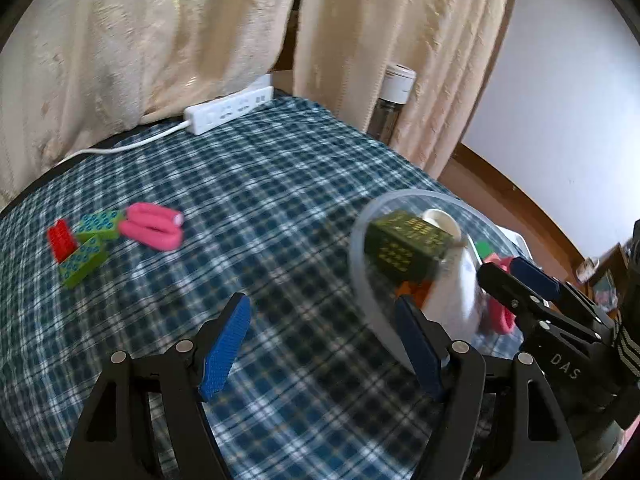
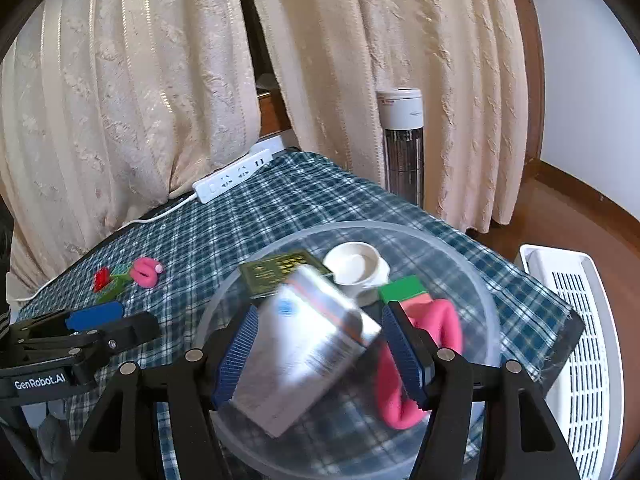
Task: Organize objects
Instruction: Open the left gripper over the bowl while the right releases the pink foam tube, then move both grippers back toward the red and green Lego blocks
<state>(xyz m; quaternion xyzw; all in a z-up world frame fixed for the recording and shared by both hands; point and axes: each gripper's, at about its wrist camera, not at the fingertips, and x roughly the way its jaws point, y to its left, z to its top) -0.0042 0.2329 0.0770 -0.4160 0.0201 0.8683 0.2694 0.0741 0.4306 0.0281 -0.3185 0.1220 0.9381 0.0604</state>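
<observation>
Right gripper [image 2: 320, 344] fingers clamped on a silver pouch [image 2: 304, 344] over the clear bowl [image 2: 480, 280]; left gripper [image 1: 320, 344] fingers apart, empty above the bench [image 1: 280, 200].

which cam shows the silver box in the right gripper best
The right wrist view: the silver box sits between the right gripper pads, over the clear bowl, though blurred. The left wrist view shows only a whitish blur there.

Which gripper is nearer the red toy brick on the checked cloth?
Left. The left gripper hovers over bare cloth nearer the red toy brick; the right gripper is over the clear bowl.
</observation>
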